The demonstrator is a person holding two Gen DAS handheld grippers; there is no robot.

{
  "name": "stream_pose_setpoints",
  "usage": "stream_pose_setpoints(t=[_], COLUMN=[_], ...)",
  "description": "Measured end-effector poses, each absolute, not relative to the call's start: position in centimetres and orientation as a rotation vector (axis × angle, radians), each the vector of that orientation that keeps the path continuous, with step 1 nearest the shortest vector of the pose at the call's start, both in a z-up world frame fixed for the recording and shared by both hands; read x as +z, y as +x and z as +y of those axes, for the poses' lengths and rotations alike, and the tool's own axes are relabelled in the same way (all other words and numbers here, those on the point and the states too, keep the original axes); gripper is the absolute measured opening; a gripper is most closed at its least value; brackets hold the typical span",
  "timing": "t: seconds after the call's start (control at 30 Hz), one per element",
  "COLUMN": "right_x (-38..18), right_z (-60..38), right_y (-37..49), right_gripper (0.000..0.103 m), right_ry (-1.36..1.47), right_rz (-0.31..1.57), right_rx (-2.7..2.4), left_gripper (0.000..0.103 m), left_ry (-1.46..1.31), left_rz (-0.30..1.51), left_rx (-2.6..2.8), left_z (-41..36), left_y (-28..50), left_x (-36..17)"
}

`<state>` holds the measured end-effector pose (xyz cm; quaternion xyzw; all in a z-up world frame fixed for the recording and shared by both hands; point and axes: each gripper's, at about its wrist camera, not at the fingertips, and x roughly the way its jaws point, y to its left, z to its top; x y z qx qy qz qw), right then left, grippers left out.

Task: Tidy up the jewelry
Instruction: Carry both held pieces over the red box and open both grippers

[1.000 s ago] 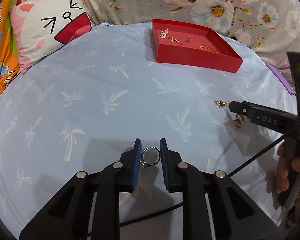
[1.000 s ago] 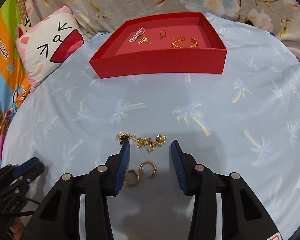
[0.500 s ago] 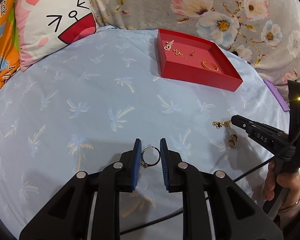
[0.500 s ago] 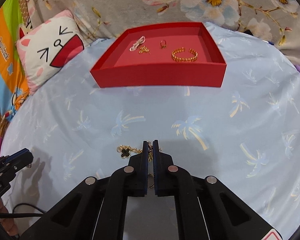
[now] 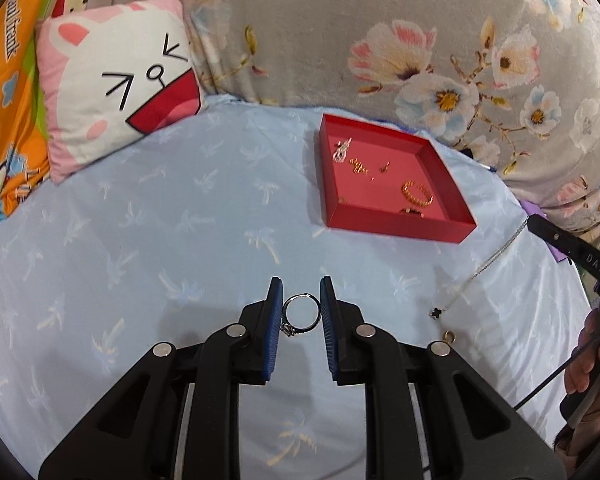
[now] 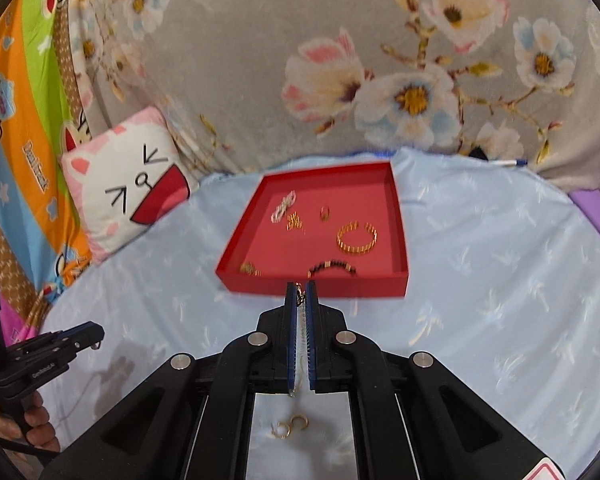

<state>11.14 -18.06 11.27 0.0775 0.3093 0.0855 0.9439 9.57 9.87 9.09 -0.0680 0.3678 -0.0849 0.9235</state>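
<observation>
The left hand-held gripper [image 5: 300, 312] pinches a ring [image 5: 299, 314]; the right hand-held gripper [image 6: 300, 294], clamped on a thin necklace [image 5: 485, 268], trails it below. The red tray [image 6: 398, 216] sits ahead. The dangling chain could snag the tray's rim or slip out.

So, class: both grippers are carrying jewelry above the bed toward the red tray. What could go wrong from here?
1. The necklace hangs long from the right gripper, held by a short pinch of chain; its pendant could swing, snag the red tray wall, or slip free.
2. The ring sits edge-on between the left gripper pads; it may pop out.
3. The hoop earrings left on the sheet could be forgotten.
</observation>
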Motion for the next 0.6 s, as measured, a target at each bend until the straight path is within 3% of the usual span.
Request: stream_pose_setpoints(t=[0.33, 0.6], right_x=[16.9, 21.1], right_z=[-19.3, -20.3], right_y=[13.9, 21.0], right_gripper=[0.004, 0.004], right_ry=[0.133, 0.156], right_rz=[0.538, 0.497], right_rx=[0.166, 0.172], left_gripper=[0.018, 0.018], left_ry=[-0.090, -0.057], left_rz=[0.682, 0.638], left_rx=[-0.234, -0.314], left_z=[7.1, 3.1], left_y=[13.5, 20.0], left_x=[13.9, 17.8])
